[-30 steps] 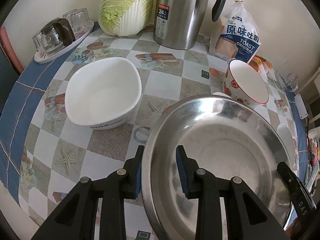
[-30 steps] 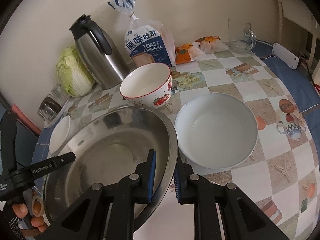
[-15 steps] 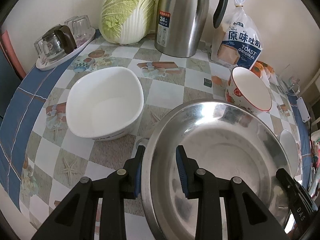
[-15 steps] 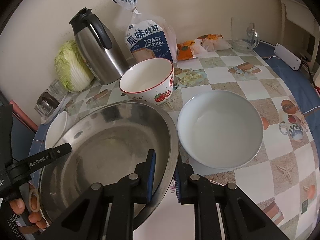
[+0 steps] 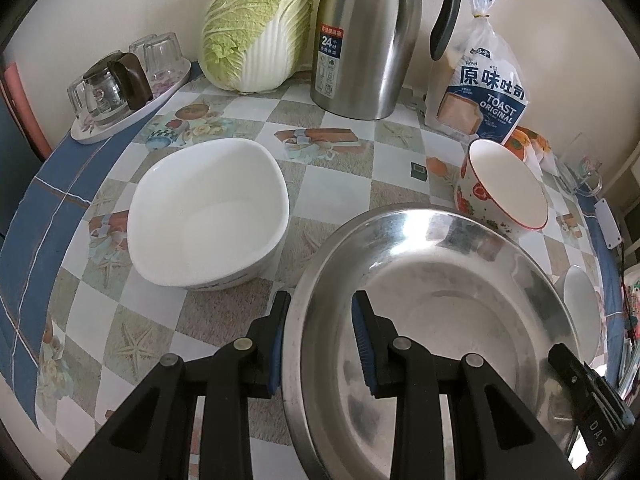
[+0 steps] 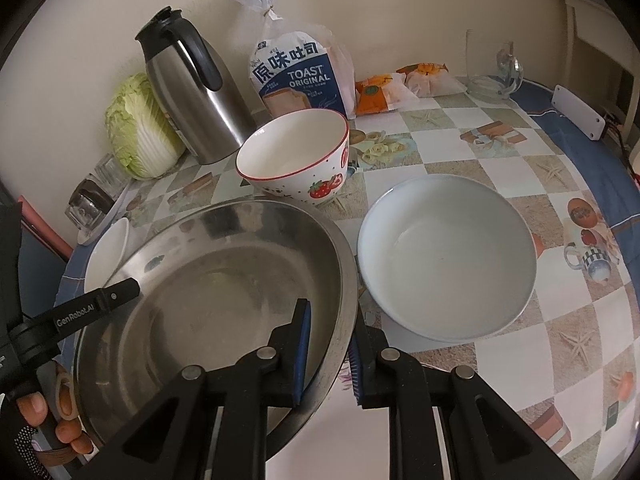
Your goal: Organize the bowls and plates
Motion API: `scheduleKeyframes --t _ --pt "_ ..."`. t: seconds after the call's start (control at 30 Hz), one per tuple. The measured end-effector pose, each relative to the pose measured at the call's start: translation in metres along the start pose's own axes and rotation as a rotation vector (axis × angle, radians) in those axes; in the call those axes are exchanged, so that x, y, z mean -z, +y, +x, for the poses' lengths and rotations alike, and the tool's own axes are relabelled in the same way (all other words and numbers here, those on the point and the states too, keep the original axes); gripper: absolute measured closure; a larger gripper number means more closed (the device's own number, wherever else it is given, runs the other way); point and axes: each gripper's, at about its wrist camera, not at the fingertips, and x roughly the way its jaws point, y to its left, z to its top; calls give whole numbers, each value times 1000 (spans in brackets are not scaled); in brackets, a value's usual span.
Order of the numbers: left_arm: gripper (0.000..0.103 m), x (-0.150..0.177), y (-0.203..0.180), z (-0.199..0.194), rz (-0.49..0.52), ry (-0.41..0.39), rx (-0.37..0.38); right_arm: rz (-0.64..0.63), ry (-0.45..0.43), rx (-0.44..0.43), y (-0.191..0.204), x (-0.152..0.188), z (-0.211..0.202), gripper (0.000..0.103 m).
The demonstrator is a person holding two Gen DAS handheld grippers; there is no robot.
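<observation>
Nearest to both cameras was the steel basin [image 5: 440, 320], a wide shallow metal dish, and everything else is placed from it. The left gripper [image 5: 320, 340] was clamped on the basin's left rim, one blue-padded finger outside the wall and the other inside. The right gripper [image 6: 328, 344] was clamped on the opposite rim in the same way, its fingers nearly together with the thin metal edge between them. A person's hand [image 6: 44, 416] showed at the basin's far-left edge in the right wrist view, wrapped around the left gripper's handle.

Just beside the basin on its left sat a white squarish bowl [image 5: 208, 216], empty, resting on the checked tablecloth [image 5: 100, 320]. Just beside the basin on its right sat a round white bowl [image 6: 446, 256], also empty and upright. Behind the basin, close to its far rim, stood a strawberry-patterned bowl [image 6: 296, 156] with a red edge.

Farther behind the basin stood a steel thermos jug [image 5: 368, 36] with a black handle, and a bag of toast bread [image 6: 300, 76] to the jug's right. A Chinese cabbage [image 5: 256, 24] leaned against the wall, behind the basin and left of the jug. Well to the basin's far left, a small tray [image 5: 132, 100] held upturned glasses and a small glass pot. Wrapped pastries [image 6: 400, 84] lay beyond the bread.
</observation>
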Motion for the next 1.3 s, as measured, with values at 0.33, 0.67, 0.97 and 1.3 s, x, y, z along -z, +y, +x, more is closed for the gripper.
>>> scheduleKeyframes --t 0.33,0.67,0.97,1.3 --pt "71 0 1 5 5 4 -3 -7 4 1 1 -1 4 84" --pt "71 2 2 12 4 28 -9 -14 23 11 2 0 8 84" --pt "71 5 2 17 5 55 -16 -15 42 13 0 1 12 84" --pt "71 7 3 21 -3 79 -16 -16 50 16 -1 2 13 84"
